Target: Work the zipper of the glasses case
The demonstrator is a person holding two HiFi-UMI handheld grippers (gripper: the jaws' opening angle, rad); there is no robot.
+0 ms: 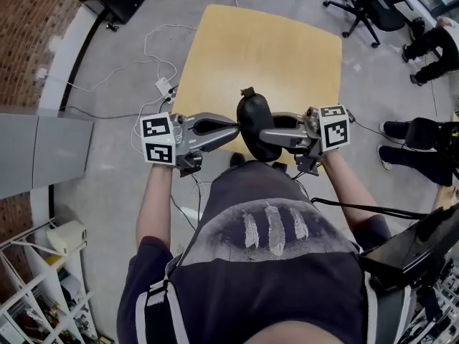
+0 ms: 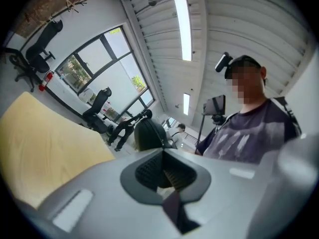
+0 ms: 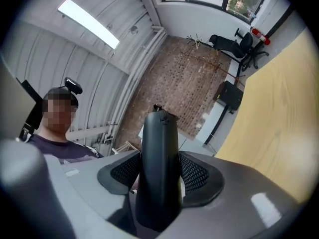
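Observation:
A black glasses case (image 1: 254, 124) is held in the air over the near edge of the wooden table (image 1: 258, 49). My right gripper (image 1: 264, 136) comes in from the right and is shut on it. In the right gripper view the case (image 3: 159, 168) stands upright between the ribbed pads (image 3: 197, 173), its zipper end (image 3: 158, 108) on top. My left gripper (image 1: 235, 126) is shut, with its tip against the case's left side. In the left gripper view the case (image 2: 148, 133) shows just beyond the closed gripper (image 2: 164, 176). Whether the pads pinch the zipper pull is not visible.
White cables and a power strip (image 1: 163, 86) lie on the floor left of the table. An office chair (image 1: 369, 6) stands at the back right, and a seated person's legs (image 1: 419, 138) are at the right. A shelf unit (image 1: 43, 292) is at the lower left.

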